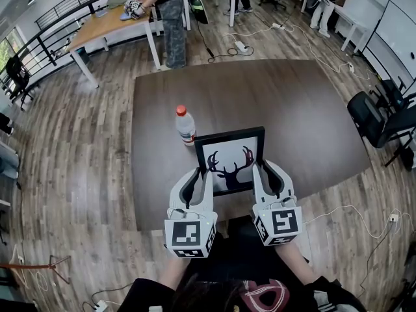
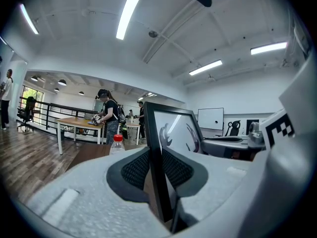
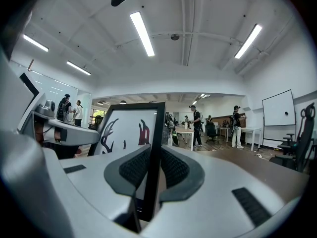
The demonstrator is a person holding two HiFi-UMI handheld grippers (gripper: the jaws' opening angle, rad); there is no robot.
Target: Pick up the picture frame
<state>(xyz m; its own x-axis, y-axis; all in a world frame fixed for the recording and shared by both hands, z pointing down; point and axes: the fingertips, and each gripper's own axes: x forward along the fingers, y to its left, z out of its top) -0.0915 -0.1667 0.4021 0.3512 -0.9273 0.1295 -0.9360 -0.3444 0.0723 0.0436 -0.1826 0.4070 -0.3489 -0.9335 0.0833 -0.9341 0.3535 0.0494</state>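
Observation:
The picture frame (image 1: 230, 160) is black-edged with a deer-head silhouette on white. It is held upright above the dark brown table (image 1: 292, 109), near the table's front edge. My left gripper (image 1: 199, 175) is shut on the frame's left edge (image 2: 157, 167), which runs between the ribbed black pads. On the frame's right edge (image 3: 154, 152) my right gripper (image 1: 261, 171) is shut the same way. In each gripper view the frame (image 2: 173, 128) (image 3: 130, 128) stands edge-on and rises above the jaws.
A clear plastic bottle with a red cap (image 1: 184, 123) stands on the table just left of and behind the frame. Office chairs (image 1: 377, 116) sit at the right. People stand by a wooden table (image 1: 110, 21) at the back. Cables (image 1: 344, 213) lie on the wood floor.

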